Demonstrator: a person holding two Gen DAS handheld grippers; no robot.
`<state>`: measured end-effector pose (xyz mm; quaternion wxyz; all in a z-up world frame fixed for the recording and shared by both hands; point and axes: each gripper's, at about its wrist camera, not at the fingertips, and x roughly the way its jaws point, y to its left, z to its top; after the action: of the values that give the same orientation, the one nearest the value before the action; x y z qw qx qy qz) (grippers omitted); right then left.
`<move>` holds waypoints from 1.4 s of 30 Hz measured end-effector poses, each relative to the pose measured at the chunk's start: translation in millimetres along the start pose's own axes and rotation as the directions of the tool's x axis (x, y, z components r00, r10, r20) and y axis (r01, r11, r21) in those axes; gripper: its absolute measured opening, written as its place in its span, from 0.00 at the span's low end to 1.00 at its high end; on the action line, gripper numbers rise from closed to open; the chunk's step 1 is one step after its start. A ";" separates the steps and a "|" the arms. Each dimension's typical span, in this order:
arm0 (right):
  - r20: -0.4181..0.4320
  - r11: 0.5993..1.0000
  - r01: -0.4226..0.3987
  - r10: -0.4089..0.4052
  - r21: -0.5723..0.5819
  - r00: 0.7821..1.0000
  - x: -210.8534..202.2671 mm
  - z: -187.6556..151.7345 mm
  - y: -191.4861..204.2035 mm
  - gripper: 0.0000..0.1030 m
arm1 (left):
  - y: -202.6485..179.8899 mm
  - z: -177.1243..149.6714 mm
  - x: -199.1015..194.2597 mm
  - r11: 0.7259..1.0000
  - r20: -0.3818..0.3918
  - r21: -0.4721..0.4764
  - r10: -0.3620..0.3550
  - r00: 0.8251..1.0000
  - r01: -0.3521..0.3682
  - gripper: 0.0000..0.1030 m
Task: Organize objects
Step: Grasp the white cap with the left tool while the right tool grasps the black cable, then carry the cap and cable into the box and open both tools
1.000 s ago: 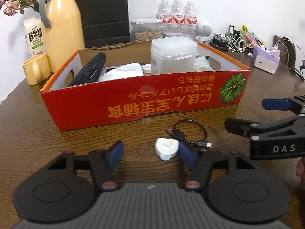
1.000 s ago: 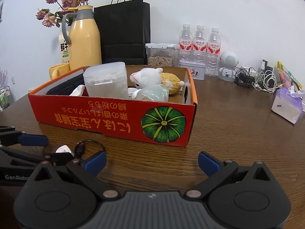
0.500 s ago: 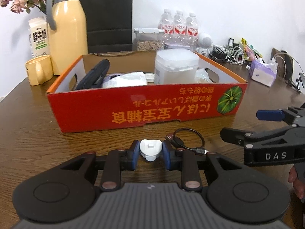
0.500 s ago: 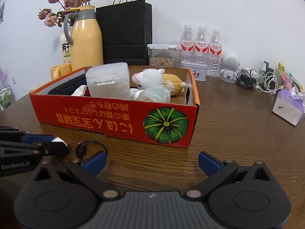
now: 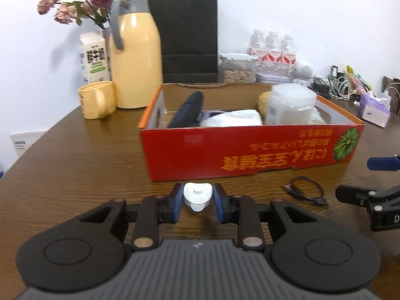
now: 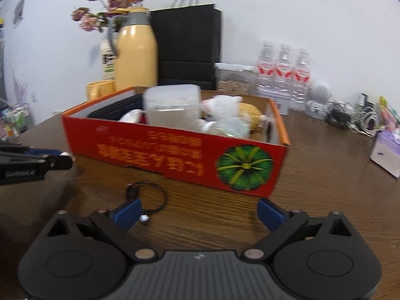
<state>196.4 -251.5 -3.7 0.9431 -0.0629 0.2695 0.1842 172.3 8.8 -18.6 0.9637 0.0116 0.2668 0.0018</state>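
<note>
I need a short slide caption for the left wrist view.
Left gripper grips a small white plastic charger before a red cardboard box on the brown wooden table.

Brown wooden table, white wall

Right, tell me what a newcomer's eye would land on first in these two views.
First the red cardboard box with upside-down orange lettering and a green pumpkin picture, mid-table and crammed with a frosted plastic container, a white plush toy and more. Next, the left gripper, shut on a small white plastic piece just in front of the box. To its right a looped black cable lies on the table by the right gripper, whose empty jaws are closing.
</note>
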 end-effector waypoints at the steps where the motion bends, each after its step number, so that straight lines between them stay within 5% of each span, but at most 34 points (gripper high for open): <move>1: 0.000 1.000 -0.016 0.016 -0.008 1.000 -0.2 0.2 4.1 0.87 | 2.5 -0.6 -1.0 1.000 0.004 -0.002 0.006 1.000 -0.006 0.26; 9: -0.011 0.992 -0.118 0.117 -0.047 0.993 7.9 8.3 34.1 0.39 | 7.4 -2.8 -2.9 1.000 0.017 -0.012 0.000 1.000 0.000 0.26; 23: -0.089 0.988 -0.140 0.134 -0.063 0.987 34.6 17.3 56.5 0.23 | 11.7 -4.4 -3.0 0.999 0.017 -0.032 -0.031 0.999 0.031 0.26; 27: -0.089 0.987 -0.149 0.144 -0.059 0.986 34.9 16.6 56.5 0.11 | 12.2 -4.7 -2.9 0.999 0.013 -0.035 -0.030 0.999 0.031 0.26; 42: -0.011 0.986 -0.147 0.147 -0.077 0.989 11.5 26.8 56.7 0.11 | 13.6 3.8 -11.8 0.998 0.041 -0.060 0.002 0.999 0.001 0.26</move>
<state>196.9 -189.6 11.8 0.9232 -0.0800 0.2684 0.2634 164.2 22.2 -9.0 0.9689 -0.0170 0.2466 0.0098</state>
